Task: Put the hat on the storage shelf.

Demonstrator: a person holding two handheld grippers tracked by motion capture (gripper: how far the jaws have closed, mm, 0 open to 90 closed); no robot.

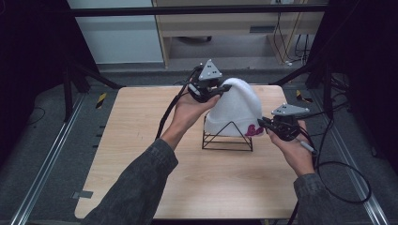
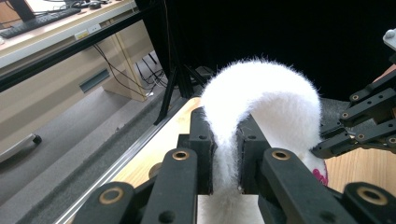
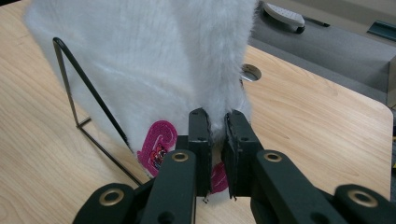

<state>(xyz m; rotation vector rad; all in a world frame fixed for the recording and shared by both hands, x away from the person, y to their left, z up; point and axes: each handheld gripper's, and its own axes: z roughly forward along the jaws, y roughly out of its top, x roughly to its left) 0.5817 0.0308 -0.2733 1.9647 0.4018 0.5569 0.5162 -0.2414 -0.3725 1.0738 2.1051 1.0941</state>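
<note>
Dark curtains flank a wooden bench (image 1: 155,187), where a white fuzzy hat (image 1: 237,110) sits over a black wire stand (image 1: 227,139) at mid-bench. A pink patch (image 3: 159,144) on the hat's near right hem carries no writing that can be read. At the hat's far top, the left claw (image 1: 220,89) is clamped on the fabric. At the near right hem, the right claw (image 1: 263,124) pinches the edge just beside the patch.

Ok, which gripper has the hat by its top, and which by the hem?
The left gripper pinches the rounded top of the white fuzzy hat; the right gripper pinches the bottom hem beside the pink patch.
</note>
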